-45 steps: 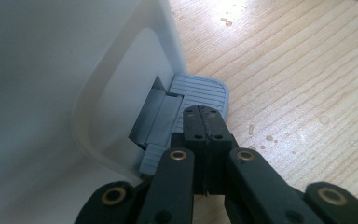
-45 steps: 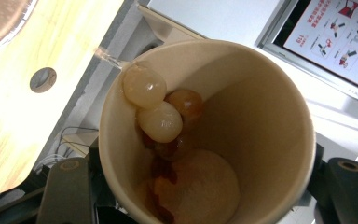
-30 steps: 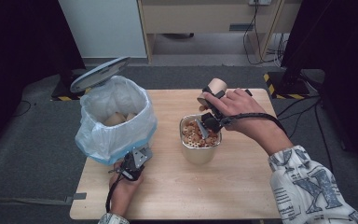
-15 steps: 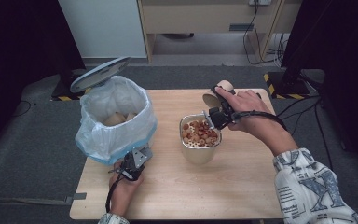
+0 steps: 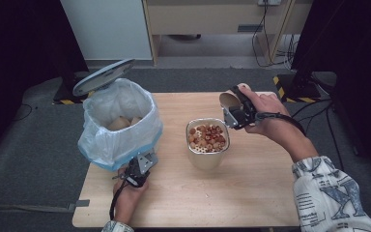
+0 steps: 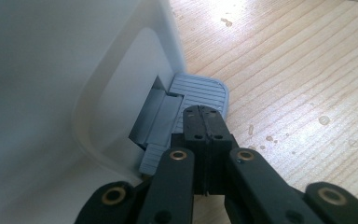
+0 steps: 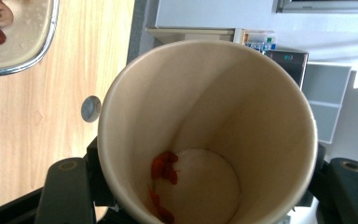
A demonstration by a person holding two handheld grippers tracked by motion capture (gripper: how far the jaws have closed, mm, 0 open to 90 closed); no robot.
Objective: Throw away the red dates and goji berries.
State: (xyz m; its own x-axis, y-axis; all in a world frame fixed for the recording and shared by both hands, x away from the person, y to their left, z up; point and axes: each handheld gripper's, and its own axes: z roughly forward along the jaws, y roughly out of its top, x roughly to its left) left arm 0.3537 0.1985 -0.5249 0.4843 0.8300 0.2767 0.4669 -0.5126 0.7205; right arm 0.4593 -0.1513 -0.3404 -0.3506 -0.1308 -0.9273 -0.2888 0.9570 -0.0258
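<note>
A white pedal bin (image 5: 118, 121) lined with a plastic bag stands at the table's left, its grey lid (image 5: 104, 76) raised. My left gripper (image 5: 137, 171) is shut, and its tips (image 6: 206, 114) press down on the bin's grey pedal (image 6: 200, 91). A metal container (image 5: 206, 159) of mixed brown and red snack pieces (image 5: 207, 137) sits mid-table. To its right and behind it, my right gripper (image 5: 236, 113) is shut on a paper cup (image 5: 229, 99) lying on its side. In the right gripper view the cup (image 7: 242, 116) holds a few red bits (image 7: 164, 168) near its bottom.
The wooden table (image 5: 251, 193) has free room at the front and right. Brown items lie inside the bin bag (image 5: 121, 123). Behind the table are a yellow-black striped base (image 5: 294, 89), cables and a cabinet.
My right gripper has carried the cup from over the metal container toward the right and back. The left gripper and the bin lid have stayed put.
</note>
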